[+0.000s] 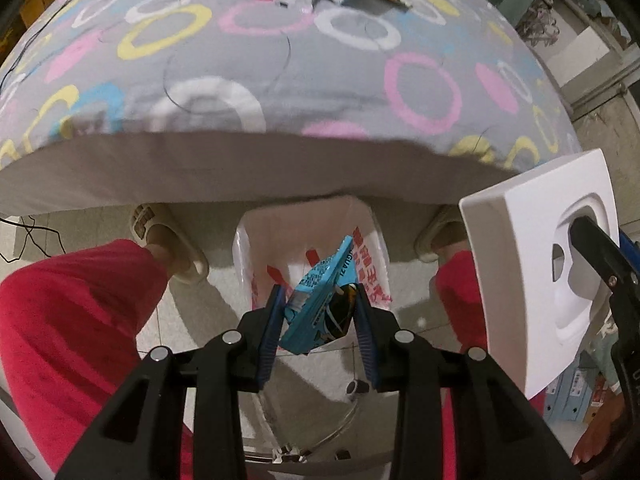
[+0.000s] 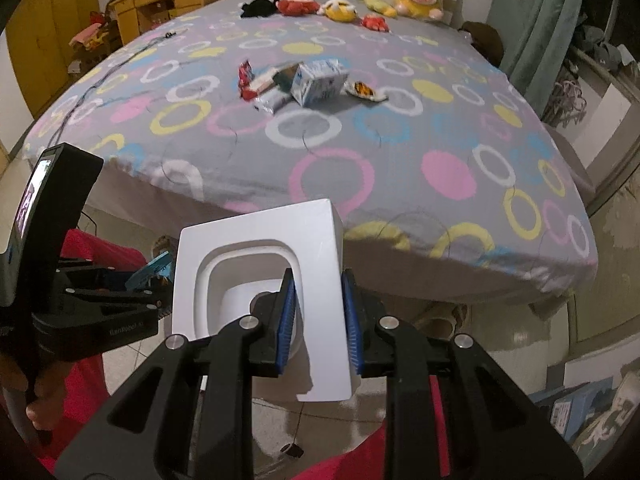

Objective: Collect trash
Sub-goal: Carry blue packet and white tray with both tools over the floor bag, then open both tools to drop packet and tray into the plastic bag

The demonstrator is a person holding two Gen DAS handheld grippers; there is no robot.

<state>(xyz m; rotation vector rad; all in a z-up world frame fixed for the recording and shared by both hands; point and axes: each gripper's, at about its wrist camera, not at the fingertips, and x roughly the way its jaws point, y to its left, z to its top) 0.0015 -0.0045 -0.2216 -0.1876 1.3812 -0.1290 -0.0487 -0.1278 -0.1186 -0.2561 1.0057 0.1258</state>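
Pinching a crumpled blue snack wrapper (image 1: 316, 308) between the blue pads, left gripper (image 1: 320, 320) tipped steeply over the white bag-lined trash bin (image 1: 256, 248) on the floor just off the near edge of the bed (image 1: 280, 80). Could miss on release: wrapper light and bent, mouth of the bag narrow and partly under the bed's near edge, so a drift onto the tiles looks possible; could also cling to a pad. Further right, right gripper (image 2: 320, 320) nearly closed, clamped on one wall of a white square lid with a recessed opening (image 2: 256, 264), held beside the bin. Thin grip on a flat wall, so risk of pivoting, slipping, or knocking the other gripper. More trash left far up the bed's middle: red wrappers (image 2: 246, 80), small milk carton (image 2: 320, 82).
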